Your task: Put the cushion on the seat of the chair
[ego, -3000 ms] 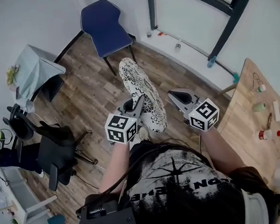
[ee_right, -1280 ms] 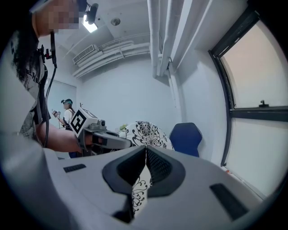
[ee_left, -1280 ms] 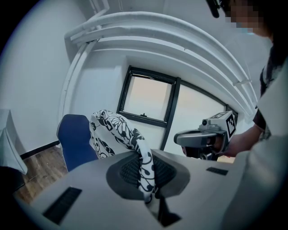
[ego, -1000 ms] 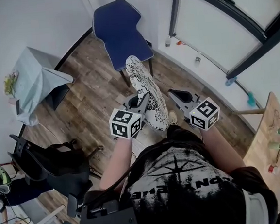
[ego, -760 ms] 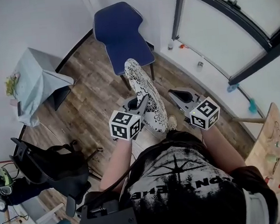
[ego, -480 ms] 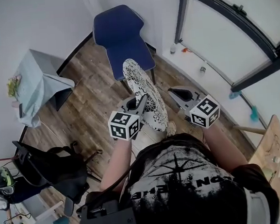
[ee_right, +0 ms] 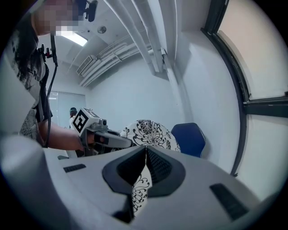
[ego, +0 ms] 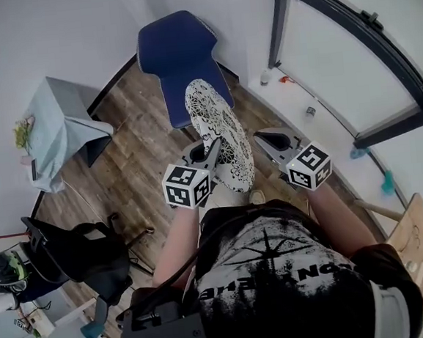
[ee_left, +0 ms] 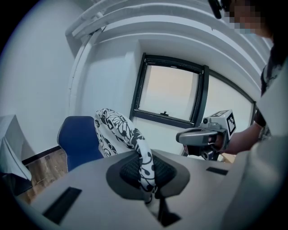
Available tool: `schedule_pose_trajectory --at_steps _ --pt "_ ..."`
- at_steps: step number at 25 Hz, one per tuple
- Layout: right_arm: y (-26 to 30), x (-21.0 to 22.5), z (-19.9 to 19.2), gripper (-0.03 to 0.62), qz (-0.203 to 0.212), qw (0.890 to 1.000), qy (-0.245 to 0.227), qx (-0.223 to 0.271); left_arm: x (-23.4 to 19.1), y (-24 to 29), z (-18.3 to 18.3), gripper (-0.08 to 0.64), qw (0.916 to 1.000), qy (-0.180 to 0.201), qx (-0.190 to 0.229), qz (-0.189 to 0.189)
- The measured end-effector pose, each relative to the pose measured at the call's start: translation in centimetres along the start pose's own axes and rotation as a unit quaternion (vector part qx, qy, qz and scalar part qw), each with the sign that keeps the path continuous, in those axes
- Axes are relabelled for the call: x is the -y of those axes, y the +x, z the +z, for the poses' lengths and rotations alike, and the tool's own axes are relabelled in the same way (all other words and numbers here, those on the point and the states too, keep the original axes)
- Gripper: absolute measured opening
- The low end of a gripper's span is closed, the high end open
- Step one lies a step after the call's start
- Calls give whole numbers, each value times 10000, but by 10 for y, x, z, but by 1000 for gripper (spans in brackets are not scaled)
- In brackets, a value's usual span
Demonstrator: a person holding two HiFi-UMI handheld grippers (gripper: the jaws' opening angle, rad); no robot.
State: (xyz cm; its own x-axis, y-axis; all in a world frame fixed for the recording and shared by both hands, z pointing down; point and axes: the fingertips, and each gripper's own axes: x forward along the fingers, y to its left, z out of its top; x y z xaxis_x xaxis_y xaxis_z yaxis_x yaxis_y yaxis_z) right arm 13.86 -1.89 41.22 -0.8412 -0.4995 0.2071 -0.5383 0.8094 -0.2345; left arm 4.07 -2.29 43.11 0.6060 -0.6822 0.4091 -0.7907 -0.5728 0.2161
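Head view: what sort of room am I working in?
Probably an office or small workroom: a black swivel chair, a blue chair by the white wall, and a large dark-framed window.

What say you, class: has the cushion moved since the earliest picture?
Yes: the cushion has neared the blue chair, its far end now overlapping the seat.

Floral cushion (ego: 219,131) edgewise (blue chair (ego: 176,53) beyond)
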Motion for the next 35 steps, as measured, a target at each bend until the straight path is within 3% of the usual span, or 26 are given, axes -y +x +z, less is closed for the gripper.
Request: schedule_pose_trajectory --at_steps 16,35 --pt "35 52 -4 17 -87 9997 91 -202 -44 58 8 25 9997 -193 -32 -158" --pt "180 169 40 17 -601 9968 434 -289 -199 166 72 25 9938 -672 -210 -857"
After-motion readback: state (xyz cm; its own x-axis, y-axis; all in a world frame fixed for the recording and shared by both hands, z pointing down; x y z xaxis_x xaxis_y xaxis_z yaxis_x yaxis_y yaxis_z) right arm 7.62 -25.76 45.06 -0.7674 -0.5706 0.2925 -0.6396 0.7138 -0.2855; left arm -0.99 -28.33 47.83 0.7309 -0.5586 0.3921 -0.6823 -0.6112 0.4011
